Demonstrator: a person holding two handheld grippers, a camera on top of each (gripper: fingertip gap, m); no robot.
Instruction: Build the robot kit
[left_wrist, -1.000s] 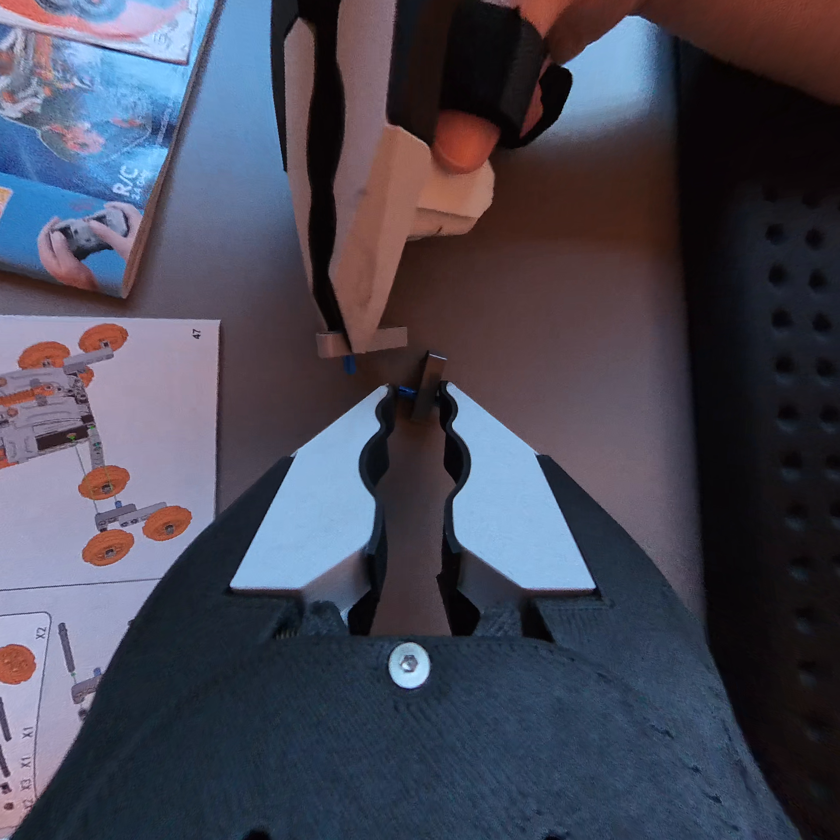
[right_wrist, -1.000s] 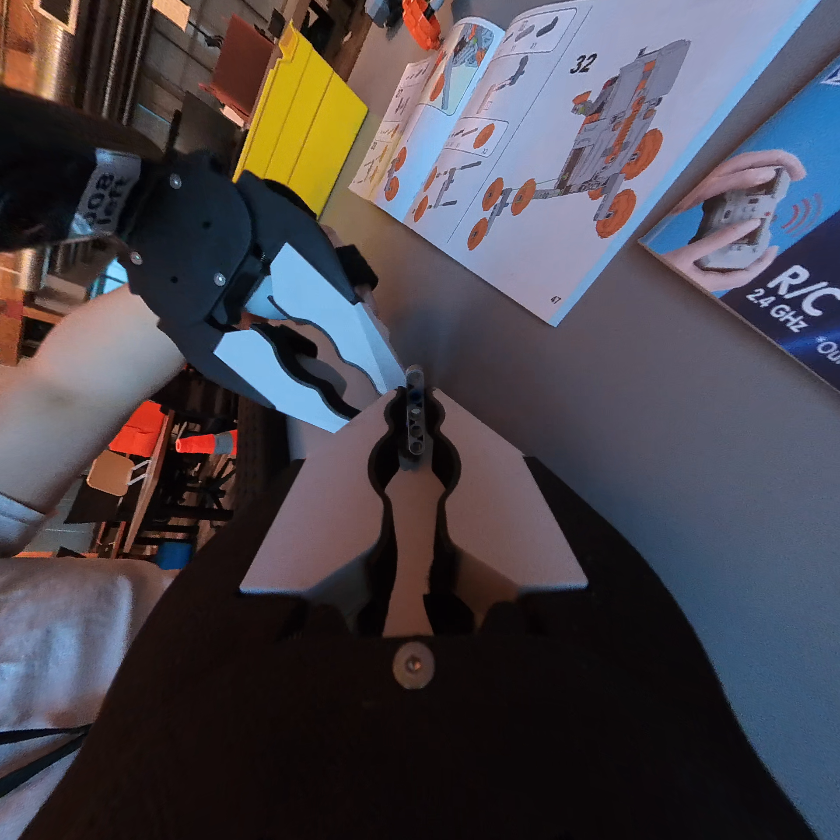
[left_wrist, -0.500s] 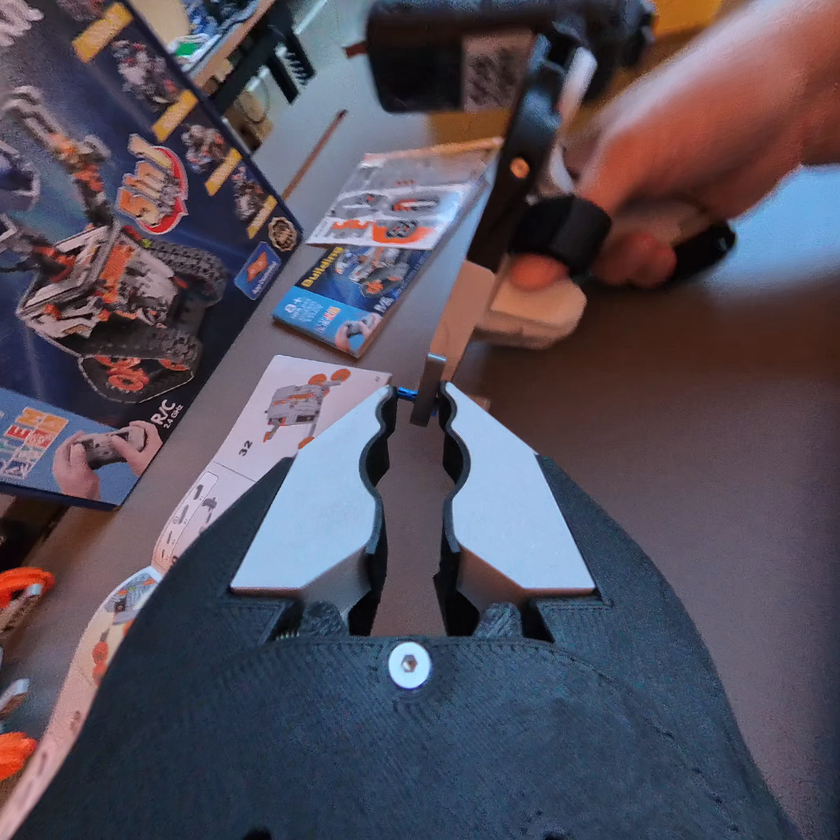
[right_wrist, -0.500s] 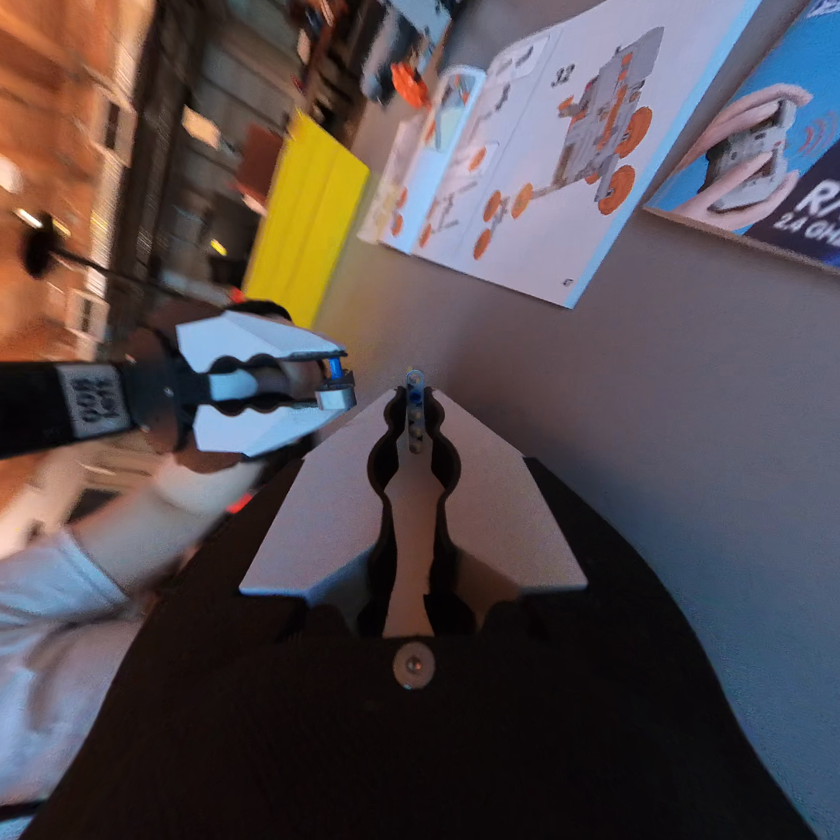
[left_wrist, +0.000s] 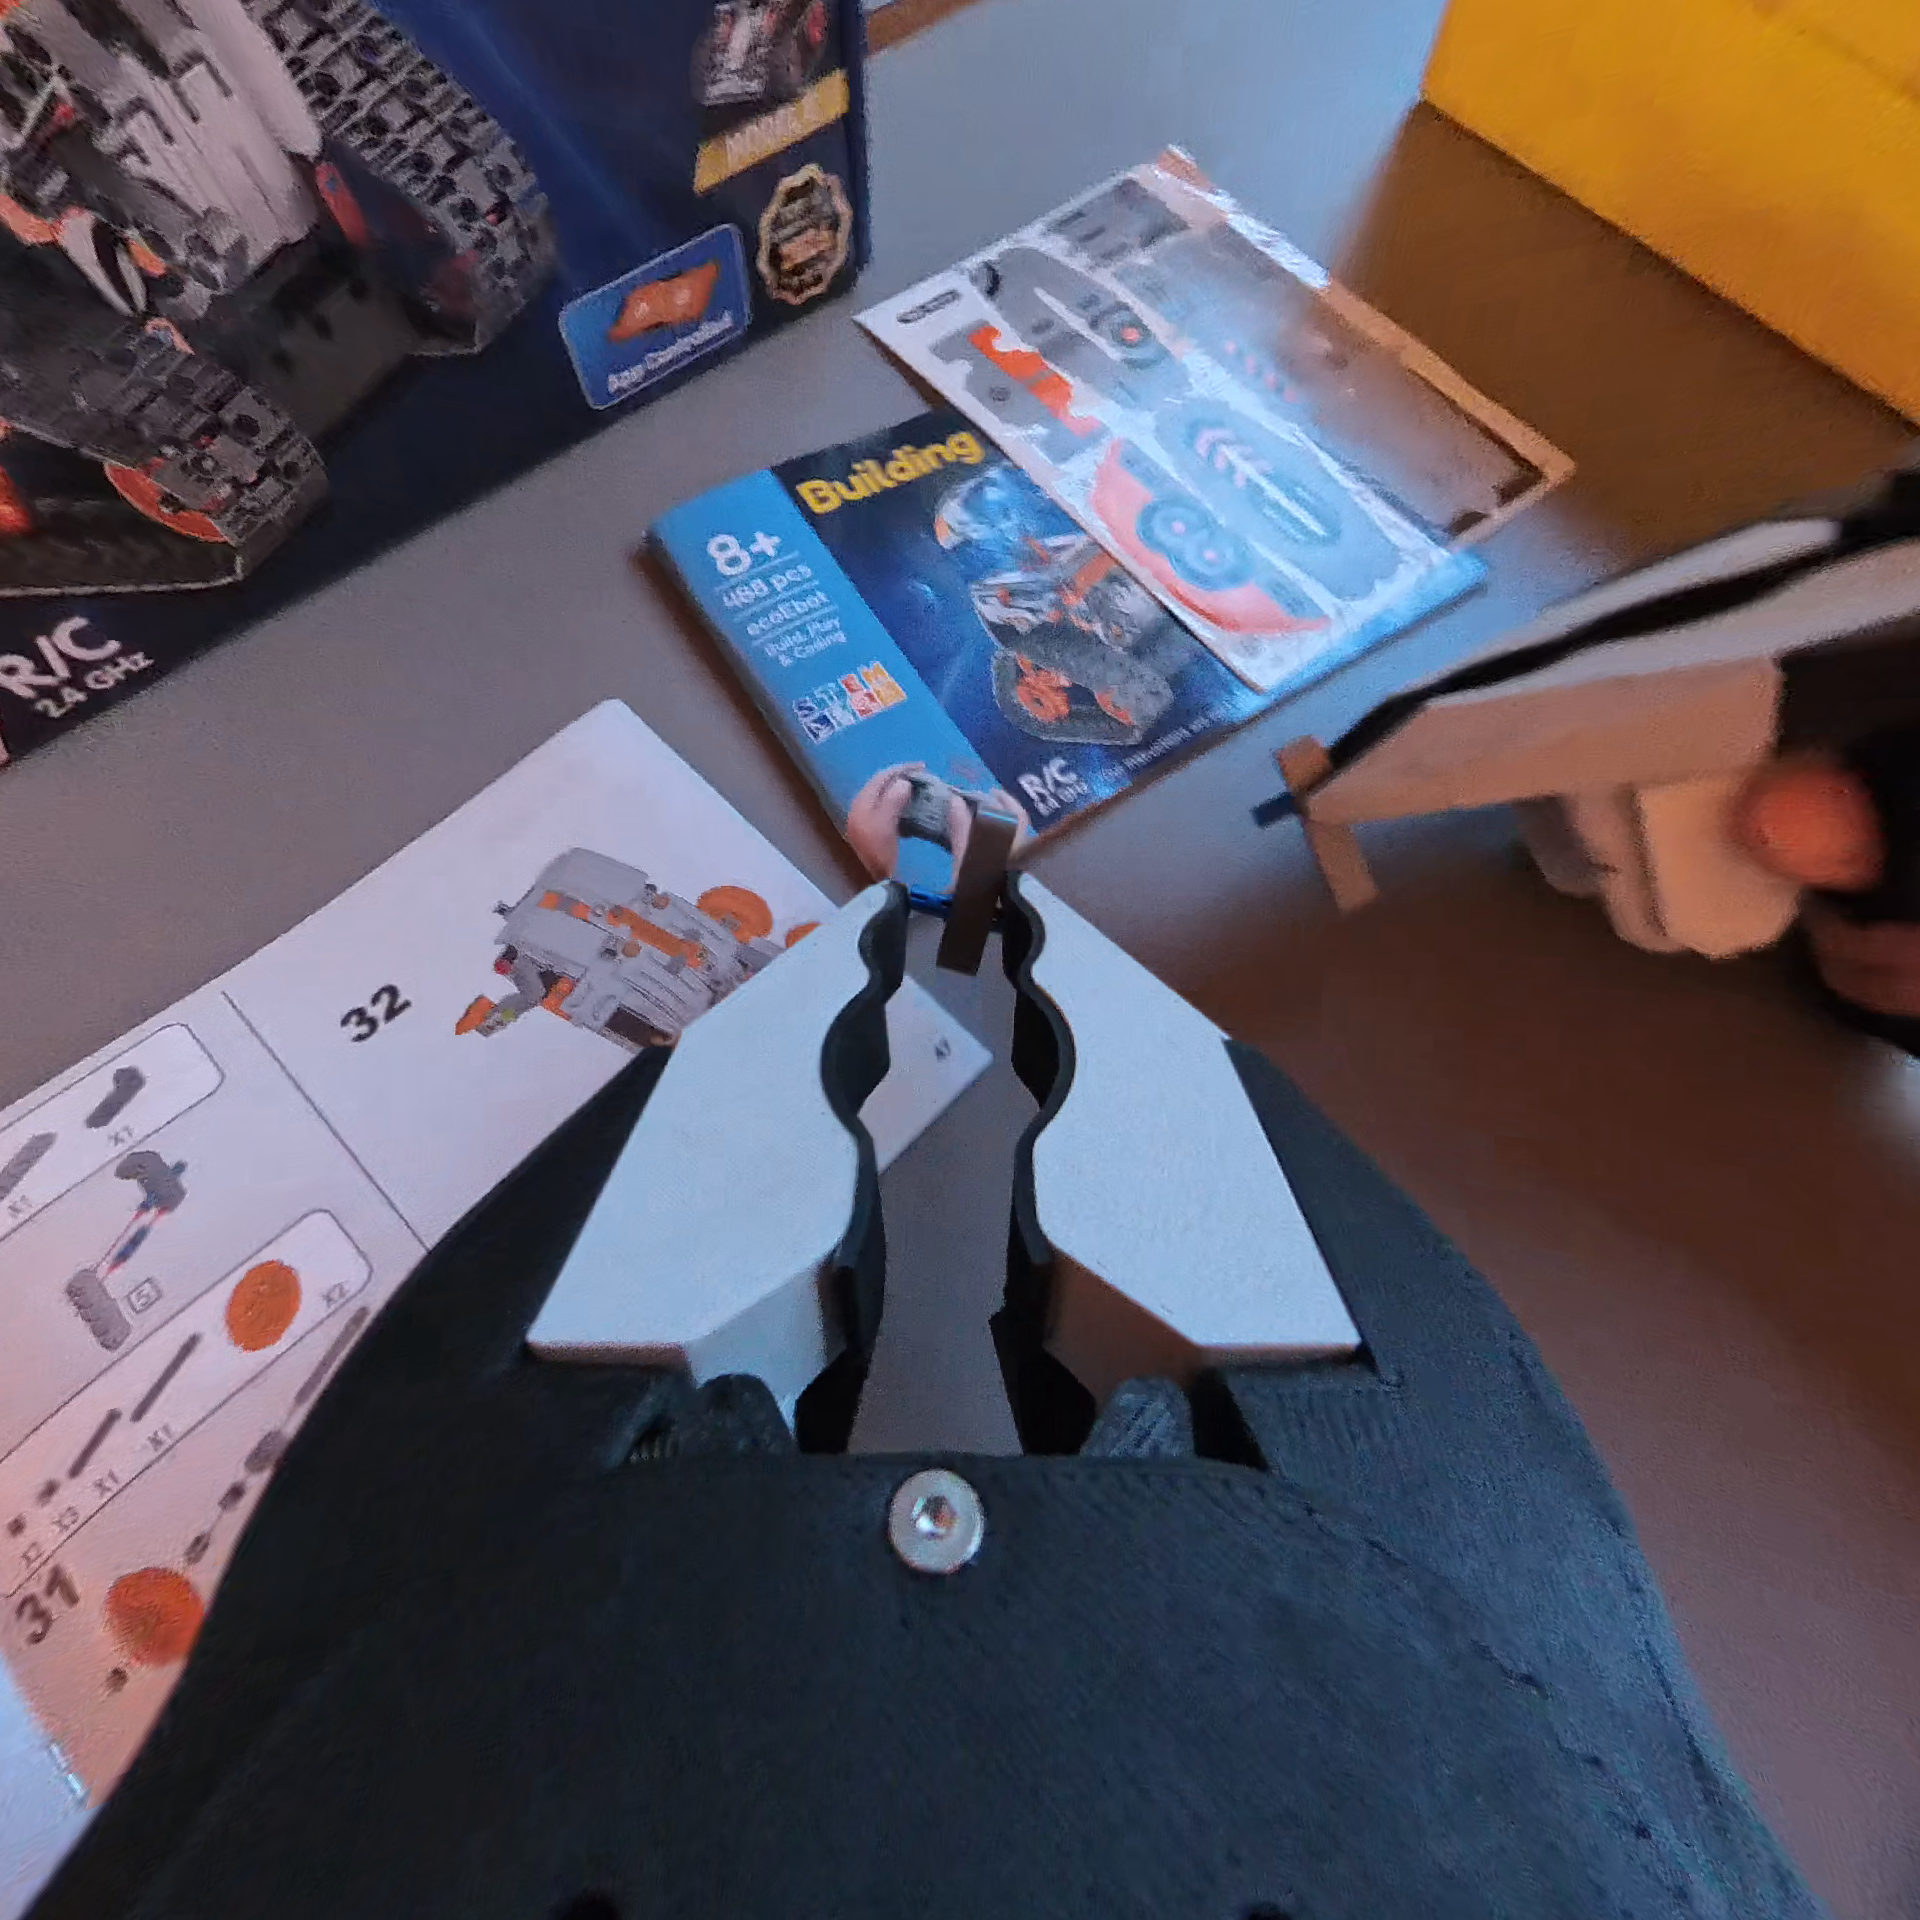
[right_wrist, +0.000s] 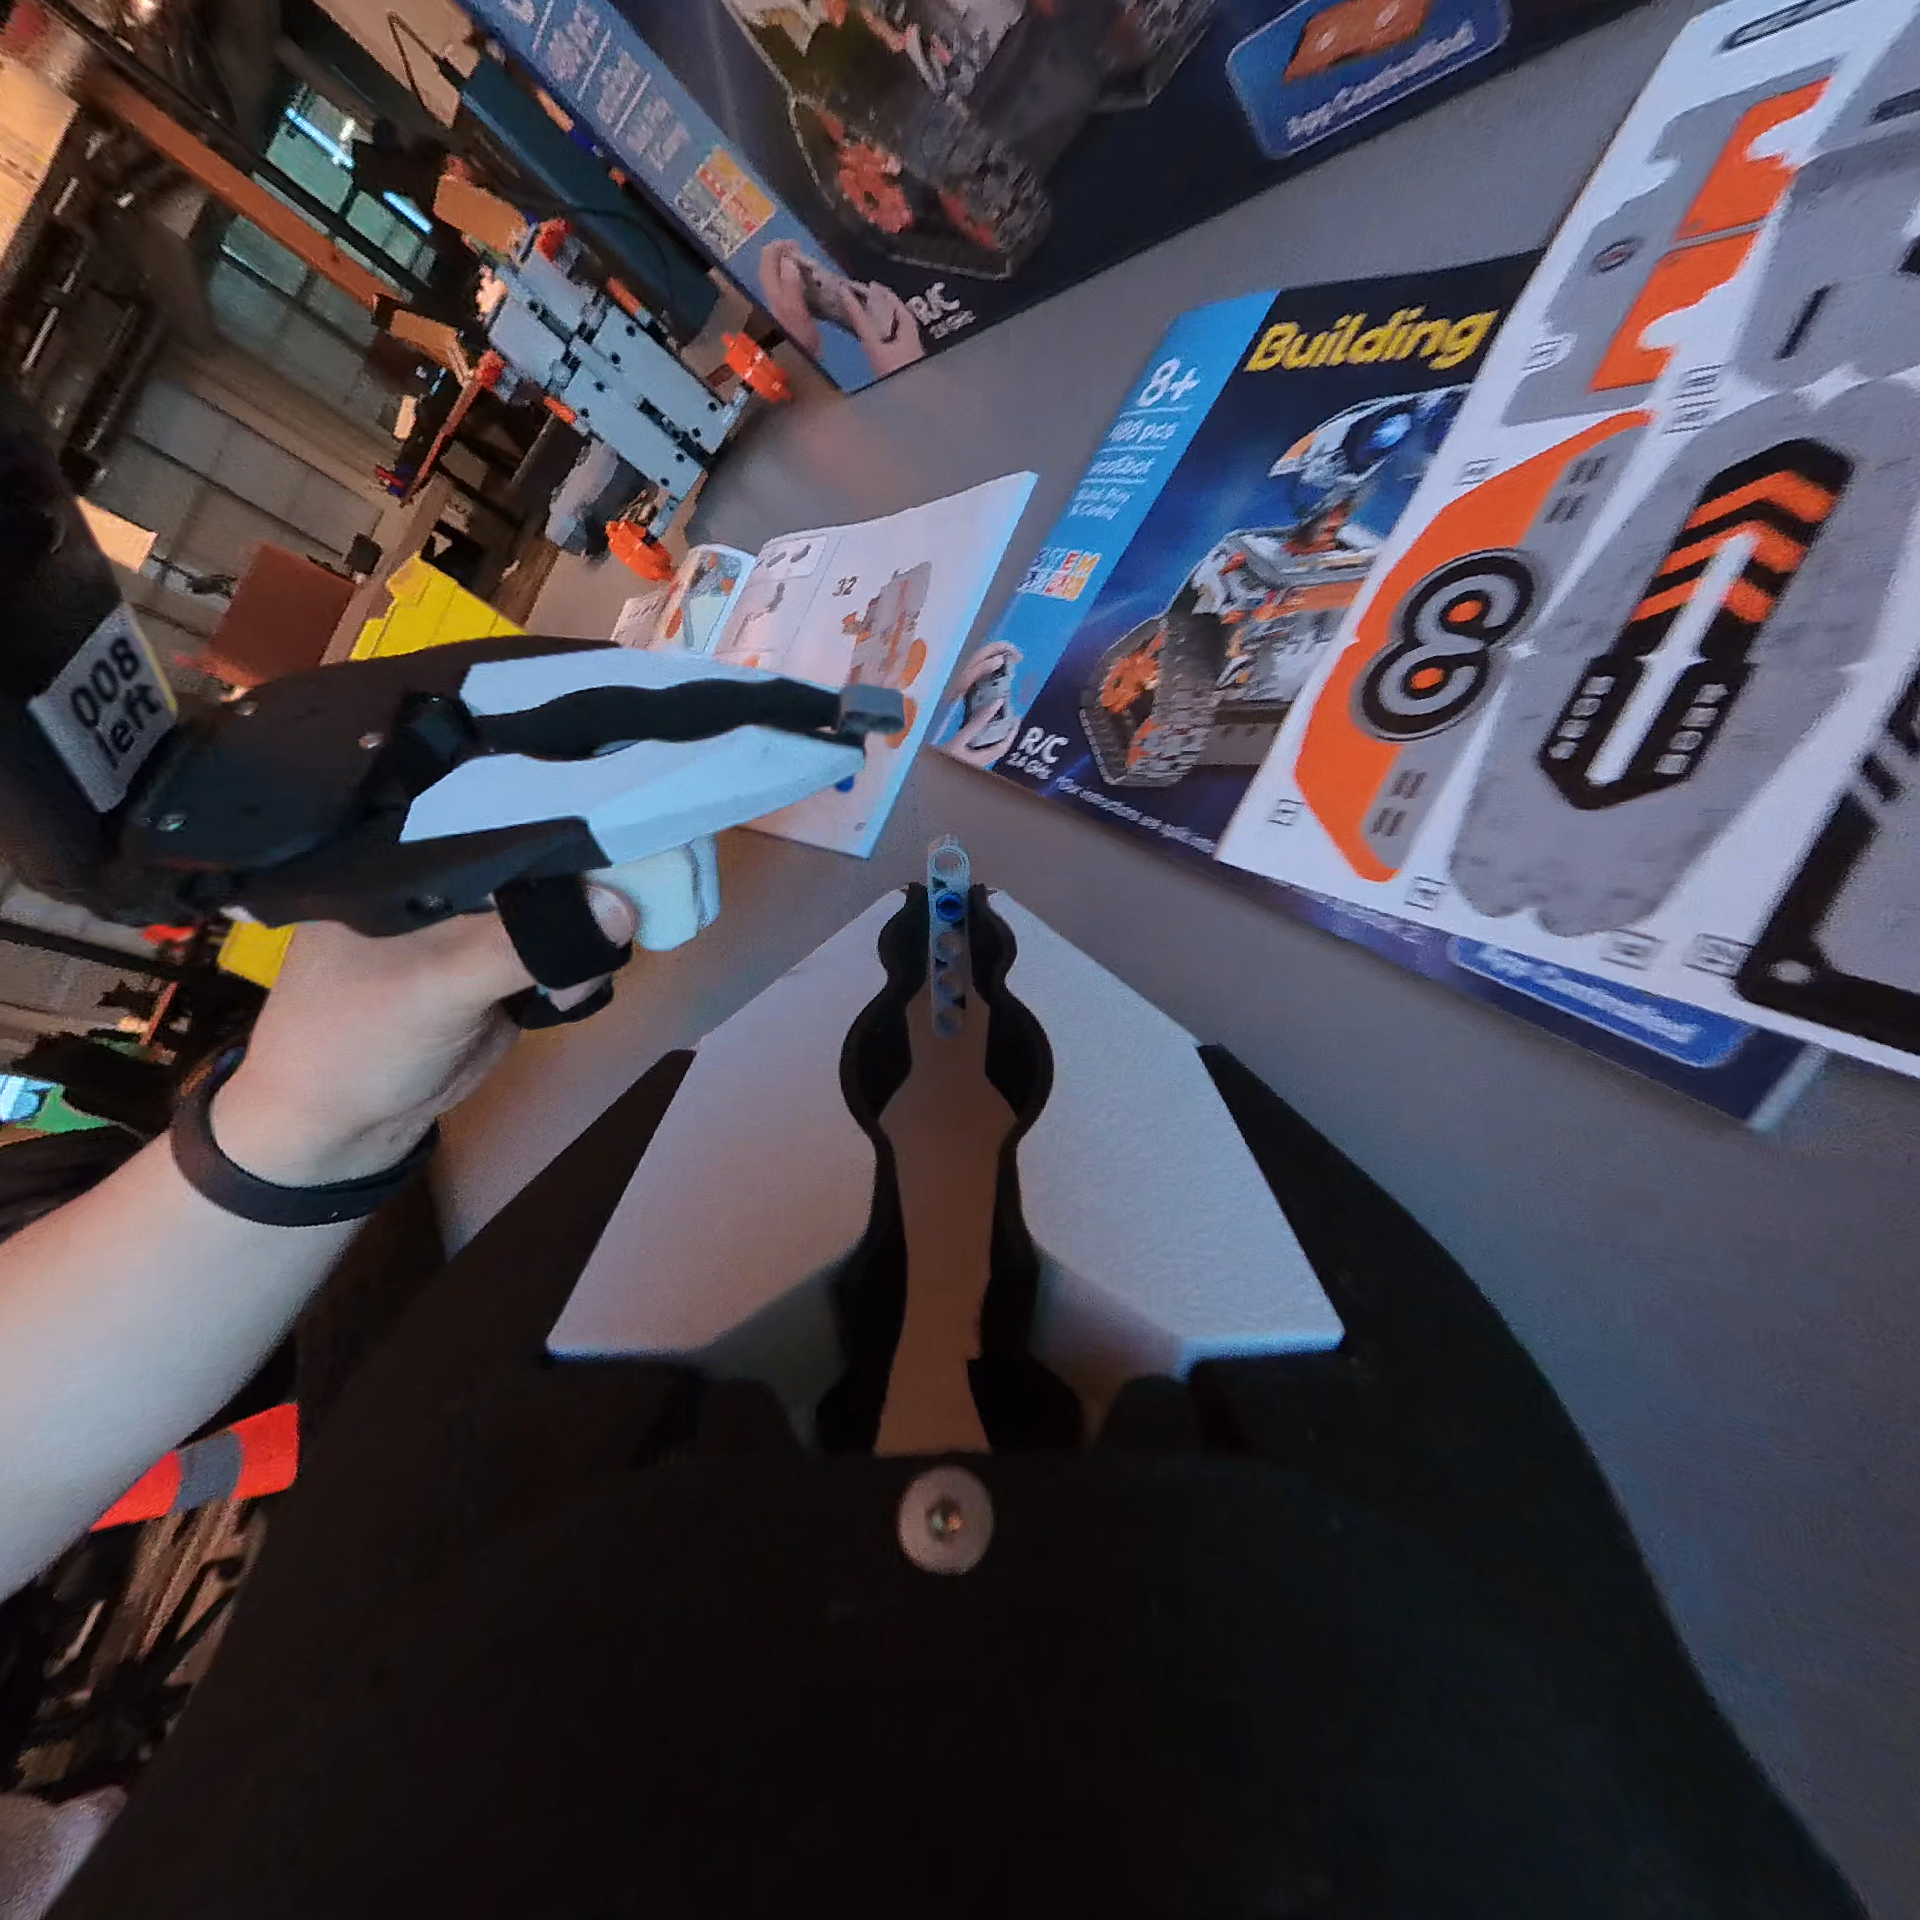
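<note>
Between the closed fingers of the left gripper (left_wrist: 954, 920) a dark grey beam (left_wrist: 977, 883) is sitting pinched upright, with a blue pin (left_wrist: 928, 900) poking out sideways at the tips. The right gripper (right_wrist: 948, 904) is clamping its own piece, a pale holed beam (right_wrist: 948, 961) carrying a second blue pin (right_wrist: 945, 907).

A second ago the two sets of tips were nearly nose to nose over the bench (left_wrist: 1455, 1143). Now they are standing well apart, with neither piece joined to the other (both are hanging in the air, touching nothing below).

Under the left gripper an open instruction booklet (left_wrist: 582, 935) is lying flat. Beyond it are a blue closed booklet (left_wrist: 935, 623), partly under a sticker sheet (left_wrist: 1195, 416), and then the kit box (left_wrist: 312, 260). A yellow bin (left_wrist: 1714, 156) is showing at the far right.
</note>
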